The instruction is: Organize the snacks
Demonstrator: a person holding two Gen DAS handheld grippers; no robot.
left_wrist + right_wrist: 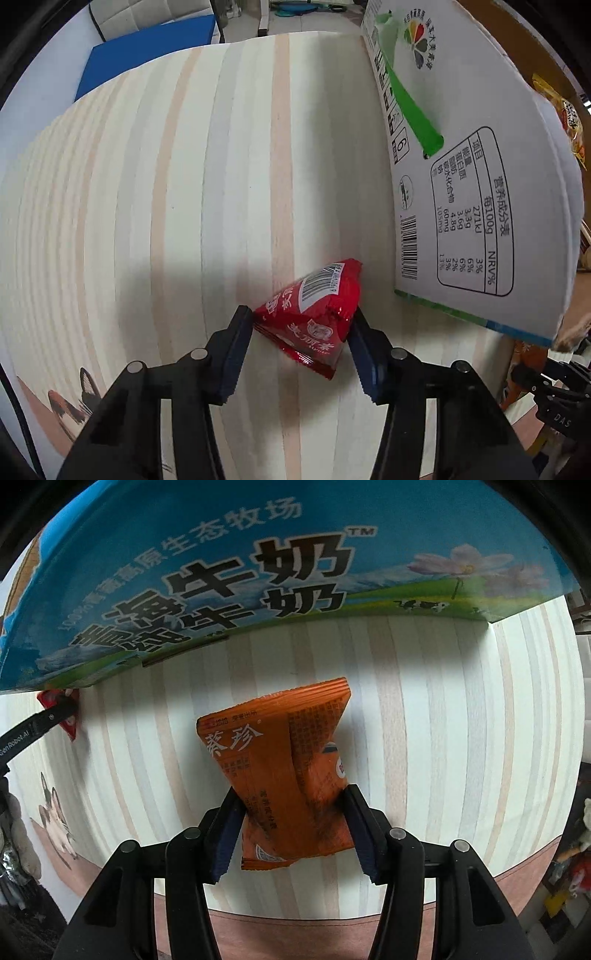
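Observation:
My left gripper (pixel 301 319) is shut on a red snack packet (pixel 314 314) with a white barcode label, held just above the striped table. The milk carton box (pixel 461 166) stands close to its right. My right gripper (pixel 290 799) is shut on an orange snack packet (pixel 280 771), held over the table in front of the box's blue printed side (pixel 258 565). The left gripper with the red packet (pixel 59 709) shows at the left of the right wrist view, by the box's corner.
The table has a pale striped cloth (pixel 166 221) with cat prints near its edge (pixel 55 819). A yellow snack bag (pixel 569 118) shows inside the open box. A blue mat (pixel 147 55) lies beyond the table's far edge.

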